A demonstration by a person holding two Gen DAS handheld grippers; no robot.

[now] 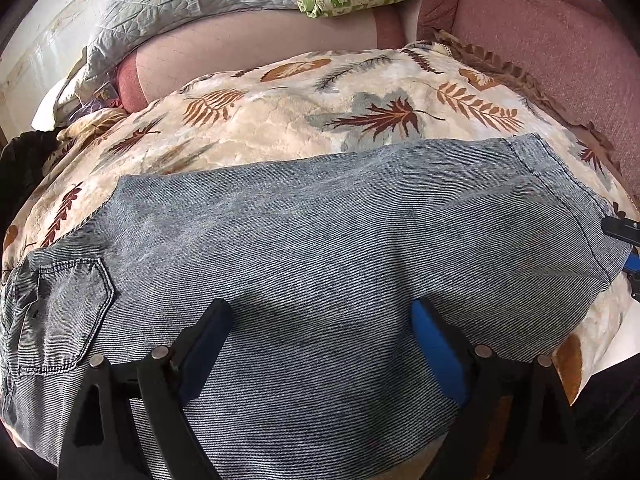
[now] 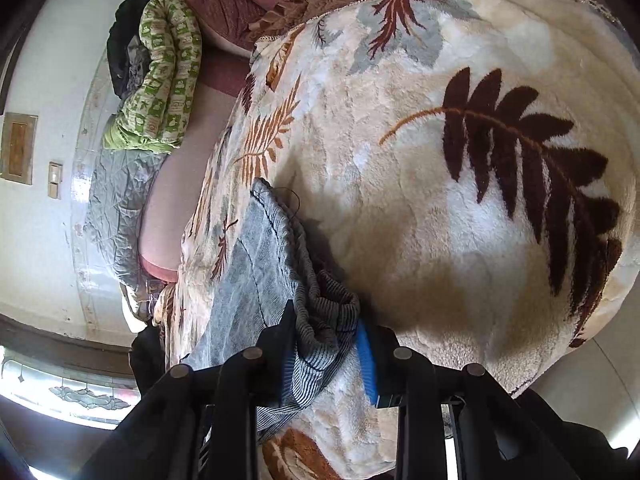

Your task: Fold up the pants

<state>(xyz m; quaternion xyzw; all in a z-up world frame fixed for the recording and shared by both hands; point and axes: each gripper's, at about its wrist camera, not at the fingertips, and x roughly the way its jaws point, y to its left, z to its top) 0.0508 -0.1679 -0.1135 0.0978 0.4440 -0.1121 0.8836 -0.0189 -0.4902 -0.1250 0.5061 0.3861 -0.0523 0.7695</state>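
Denim pants [image 1: 320,220] under open left claw [image 1: 320,312].

no readable text, labels or numbers anywhere.

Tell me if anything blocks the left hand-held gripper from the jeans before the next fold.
Nothing visible does. The left hand-held gripper hangs open directly over the jeans, which lie flat on the leaf-print blanket with no item on top. The right hand-held gripper is shut on the bunched hem at the far end.
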